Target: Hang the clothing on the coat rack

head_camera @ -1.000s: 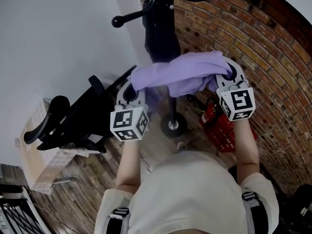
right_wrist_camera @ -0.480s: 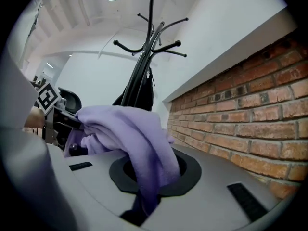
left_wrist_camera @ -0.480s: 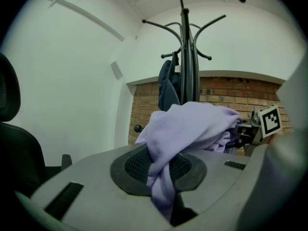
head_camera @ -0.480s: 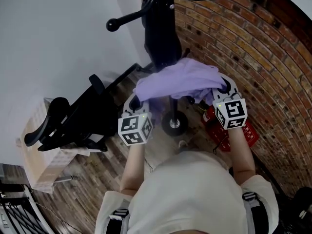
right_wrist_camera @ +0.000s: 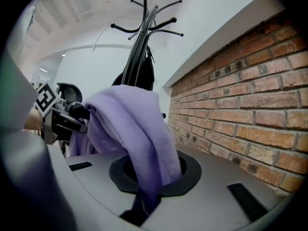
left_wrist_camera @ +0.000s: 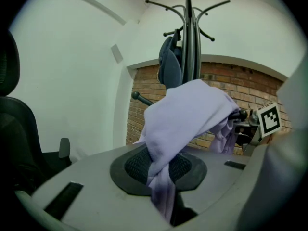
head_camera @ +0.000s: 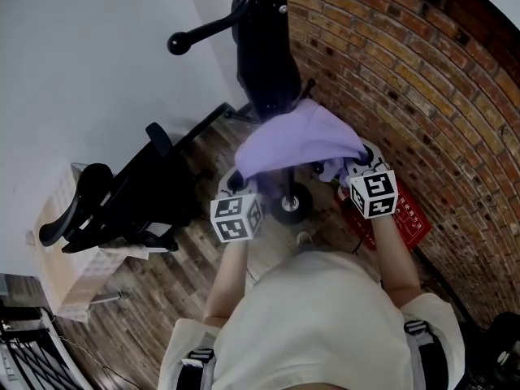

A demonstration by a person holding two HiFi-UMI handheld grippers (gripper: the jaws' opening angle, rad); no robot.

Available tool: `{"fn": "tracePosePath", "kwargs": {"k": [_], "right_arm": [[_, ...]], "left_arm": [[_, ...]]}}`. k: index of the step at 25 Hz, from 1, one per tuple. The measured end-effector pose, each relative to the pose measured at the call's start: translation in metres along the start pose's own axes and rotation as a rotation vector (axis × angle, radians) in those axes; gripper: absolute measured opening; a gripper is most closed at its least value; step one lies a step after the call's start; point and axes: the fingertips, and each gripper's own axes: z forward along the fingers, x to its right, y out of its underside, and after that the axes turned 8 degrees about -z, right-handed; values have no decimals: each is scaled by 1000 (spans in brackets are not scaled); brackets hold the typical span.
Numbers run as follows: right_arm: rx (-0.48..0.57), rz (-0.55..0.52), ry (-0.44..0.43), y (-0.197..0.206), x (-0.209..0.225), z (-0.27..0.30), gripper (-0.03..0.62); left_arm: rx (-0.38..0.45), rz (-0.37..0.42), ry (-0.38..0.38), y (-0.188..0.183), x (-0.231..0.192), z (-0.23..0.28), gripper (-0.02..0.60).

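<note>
The lavender garment (head_camera: 296, 140) sits mid-frame, stretched between the left claw (head_camera: 238, 184) and right claw (head_camera: 351, 165), both clamped on it, not yet on the black coat rack (head_camera: 264, 55) at upper centre.

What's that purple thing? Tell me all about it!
It is a soft lilac garment, bunched and wrinkled. It stretches between the left gripper and the right gripper, each pinching one end in shut jaws. Its middle humps up, with folds drooping below. It is held up in front of the black coat rack, not hung yet.
</note>
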Motion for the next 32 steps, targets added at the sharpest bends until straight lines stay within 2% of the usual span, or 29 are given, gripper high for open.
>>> {"fn": "tracePosePath", "kwargs": {"k": [6,12,17,24,32], "right_arm": [[-44,2,-67,31,-31,10,20],[-53,27,-153,47,-68,14,21],[-46,65,-218,50,-99,17,21],[-28,108,-238,49,-119,16,21],[-49,93,-210,51,-118,10,21]], "left_arm": [[-70,-10,27,32,7,15,57],[-167,34,56,71,25,28,57],[-196,61,102,84,47,32,57],[-222,88,140,96,63,33,57],[-199,54,162,99,64,29,57]]}}
